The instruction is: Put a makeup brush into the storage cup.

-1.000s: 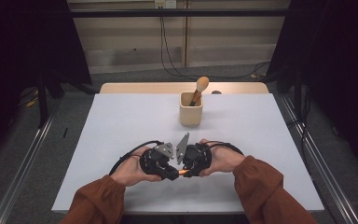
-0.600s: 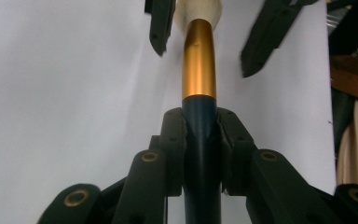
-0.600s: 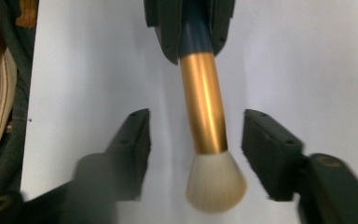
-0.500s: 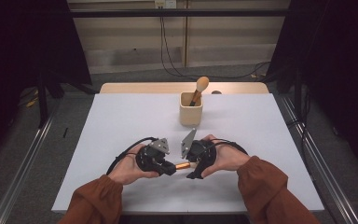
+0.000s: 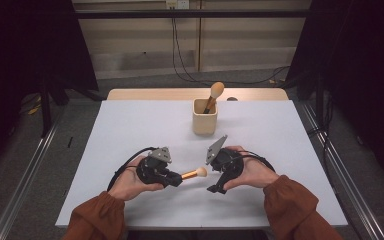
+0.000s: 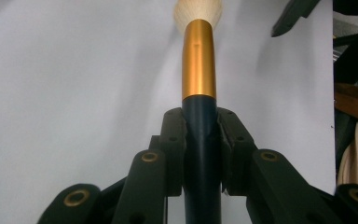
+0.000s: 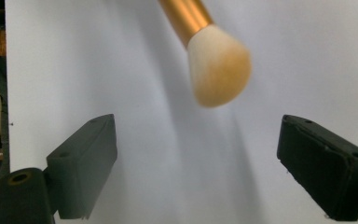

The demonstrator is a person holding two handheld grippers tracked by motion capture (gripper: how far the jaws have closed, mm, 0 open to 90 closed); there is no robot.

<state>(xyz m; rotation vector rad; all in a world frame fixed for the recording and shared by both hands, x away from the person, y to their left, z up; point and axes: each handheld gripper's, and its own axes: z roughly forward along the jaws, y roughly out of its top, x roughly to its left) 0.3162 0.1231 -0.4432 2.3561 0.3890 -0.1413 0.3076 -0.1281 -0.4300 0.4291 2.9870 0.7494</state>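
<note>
A makeup brush (image 5: 194, 174) with a dark handle, gold ferrule and cream bristles is held level over the white table (image 5: 130, 130). My left gripper (image 5: 174, 180) is shut on its handle (image 6: 199, 154), bristles pointing away toward the right hand. My right gripper (image 5: 214, 188) stands open just right of the bristle head; its jaws have just been opening and nothing is between them. In the right gripper view the brush head (image 7: 216, 63) hangs beyond the right gripper (image 7: 205, 154). A second brush (image 5: 215, 92) stands in a beige cup (image 5: 204, 122).
The cup stands at the middle back of the table, well beyond both hands. A cable trails from each gripper on the table. Metal rails run along the floor on both sides, and the table's front edge lies under the forearms.
The two grippers were together at the brush. The right jaws opened and let go of it. The hands drew apart, the left going left with the brush, the right going right.
</note>
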